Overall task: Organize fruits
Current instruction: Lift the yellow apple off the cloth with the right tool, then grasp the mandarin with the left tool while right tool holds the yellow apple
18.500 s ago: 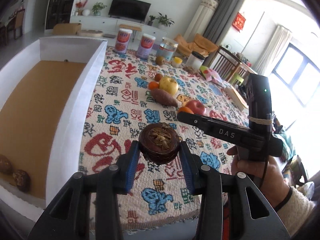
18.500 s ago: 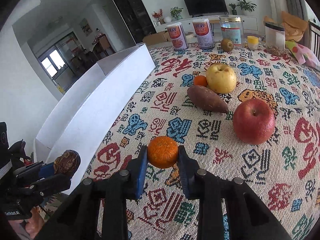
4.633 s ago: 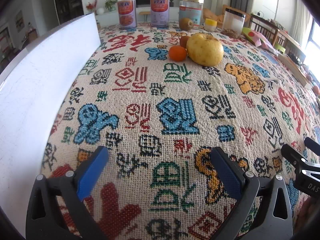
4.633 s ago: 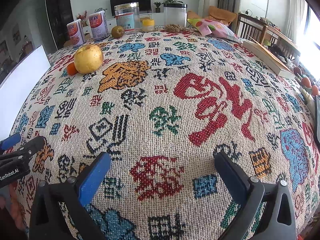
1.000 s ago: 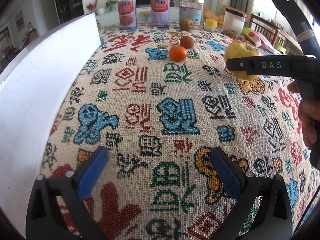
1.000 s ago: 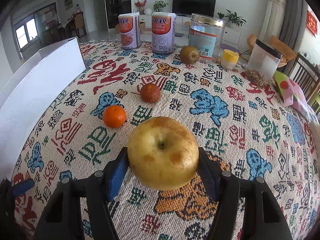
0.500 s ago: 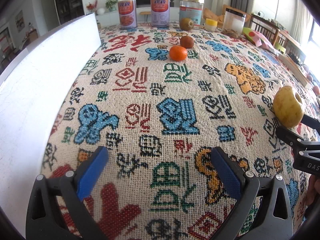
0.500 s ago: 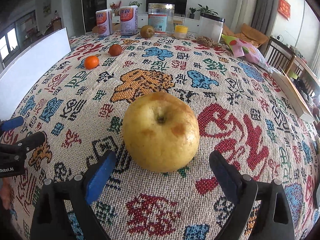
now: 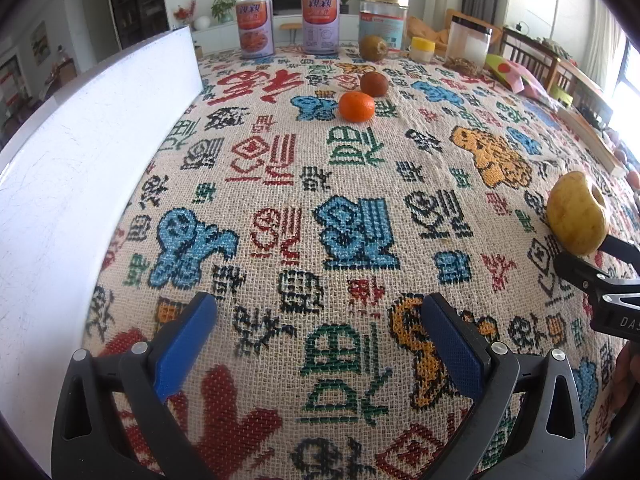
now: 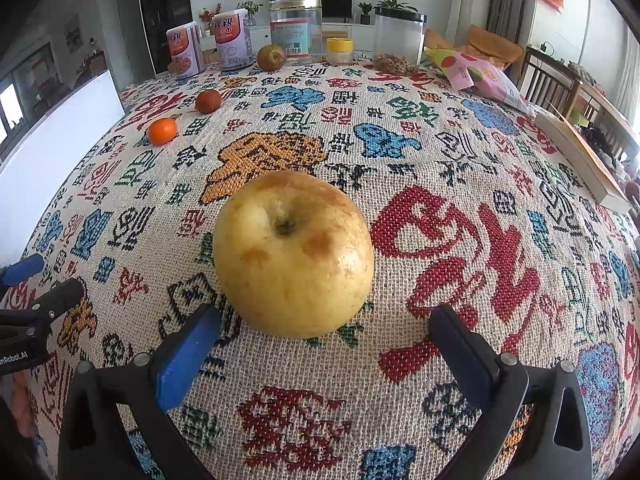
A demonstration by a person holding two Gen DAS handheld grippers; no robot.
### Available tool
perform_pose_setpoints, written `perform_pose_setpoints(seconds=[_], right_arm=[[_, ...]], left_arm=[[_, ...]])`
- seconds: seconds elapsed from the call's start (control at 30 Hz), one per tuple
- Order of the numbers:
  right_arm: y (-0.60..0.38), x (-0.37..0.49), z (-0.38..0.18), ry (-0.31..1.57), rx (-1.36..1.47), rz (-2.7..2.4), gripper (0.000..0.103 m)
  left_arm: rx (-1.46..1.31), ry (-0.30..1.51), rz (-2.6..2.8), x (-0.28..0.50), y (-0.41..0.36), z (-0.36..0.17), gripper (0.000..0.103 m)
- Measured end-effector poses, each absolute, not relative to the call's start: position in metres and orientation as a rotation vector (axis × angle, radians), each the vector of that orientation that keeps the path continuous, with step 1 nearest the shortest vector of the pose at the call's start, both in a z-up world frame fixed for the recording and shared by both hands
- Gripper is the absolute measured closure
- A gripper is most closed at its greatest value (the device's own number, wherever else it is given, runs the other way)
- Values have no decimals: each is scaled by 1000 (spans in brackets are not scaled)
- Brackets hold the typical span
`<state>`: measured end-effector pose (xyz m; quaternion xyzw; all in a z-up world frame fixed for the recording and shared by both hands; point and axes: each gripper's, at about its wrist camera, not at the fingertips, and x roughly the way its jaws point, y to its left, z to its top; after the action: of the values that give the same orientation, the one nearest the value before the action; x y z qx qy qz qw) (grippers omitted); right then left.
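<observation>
**Yellow apple set down, right tongs spread clear of it**

Left wrist view: woven, character-patterned cloth covers the tabletop [image 9: 352,216]. The left tongs [image 9: 320,344] hover over bare cloth with both blue pads wide apart and nothing between them. A white box wall [image 9: 80,168] runs along the left edge. Far up the cloth sit a mandarin [image 9: 357,107] and, just behind it, a small brown fruit [image 9: 373,83]; a kiwi [image 9: 373,48] stands by the tins. At the right edge the yellow apple [image 9: 576,216] rests on the cloth, with the tip of the right tongs [image 9: 600,276] just below it.

Right wrist view: the yellow apple [image 10: 293,254] sits stem-dimple up on the cloth, ahead of the right tongs [image 10: 324,344]. Their jaws have just been opening and now stand at full spread; neither pad touches the fruit, so the apple is released.

To finish this step well, I would draw the right tongs straight back and up, keeping both pads off the fruit so it cannot roll. The apple looks stable. The mandarin, brown fruit and kiwi seem the likely pieces left to sort.
</observation>
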<state>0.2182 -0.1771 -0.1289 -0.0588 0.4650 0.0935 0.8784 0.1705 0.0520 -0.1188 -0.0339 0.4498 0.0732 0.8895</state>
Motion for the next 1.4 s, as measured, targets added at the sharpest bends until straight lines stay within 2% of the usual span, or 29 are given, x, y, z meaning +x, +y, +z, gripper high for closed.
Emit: perform_pose_setpoints(seconds=[0.47,0.67,0.9,0.97,1.03,1.07,1.1,1.13,1.17,1.4], right_arm=[[-178,218,-129,970,-121,195,0],[-178,218,-129,970,-120,196,0],[-178,218,-129,970,-119,196,0],[-178,218,-129,970,-119,196,0],[-178,218,-129,970,-119,196,0],[-178,218,-129,970,-119,196,0],[-178,218,-129,970,-119,196,0],[-178,218,-129,970,-119,196,0],[-178,218,-129,970,-119,196,0],[-178,218,-129,970,-119,196,0]], left_arm=[[-133,973,57,181,59,-109,2],[-267,839,68,233,91,-80,1],[-63,902,41,313,70,-104,4],[-24,884,26,321,61,-107,10],[-6,903,10,329,56,-113,30],[1,901,7,331,54,-114,31],[-1,893,4,331,53,-112,40],[-7,885,-7,332,53,-111,64],[-10,881,-18,333,53,-110,72],[-58,852,1,305,58,-97,73]])
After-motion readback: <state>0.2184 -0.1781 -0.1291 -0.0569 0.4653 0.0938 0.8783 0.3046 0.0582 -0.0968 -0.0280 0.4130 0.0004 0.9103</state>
